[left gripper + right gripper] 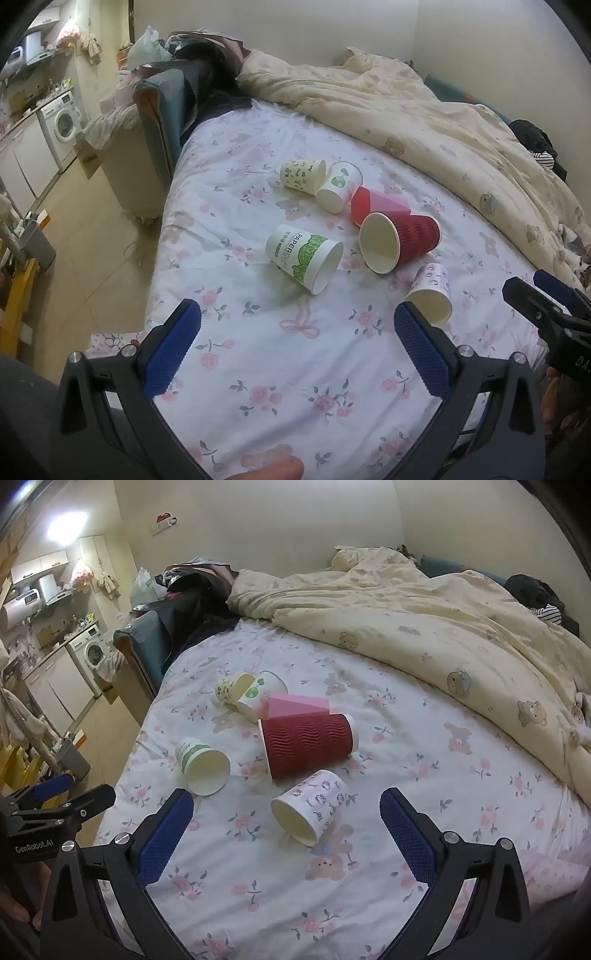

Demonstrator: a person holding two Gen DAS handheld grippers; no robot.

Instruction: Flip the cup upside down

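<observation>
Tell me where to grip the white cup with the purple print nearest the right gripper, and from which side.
Grip the purple-print cup across its side wall near the middle, coming from above with the right gripper, whose jaws are open. It lies on its side on the bedsheet, its open mouth toward the camera, so the wall is probably the only part two fingers can straddle; squeeze lightly, since paper likely crushes.

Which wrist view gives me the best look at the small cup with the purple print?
The right wrist view: the purple-print cup lies on its side, whole and unobstructed, between the open fingers, mouth toward the camera. In the left wrist view, the cup sits off-centre, its rim partly hidden behind the left gripper's finger.
</observation>
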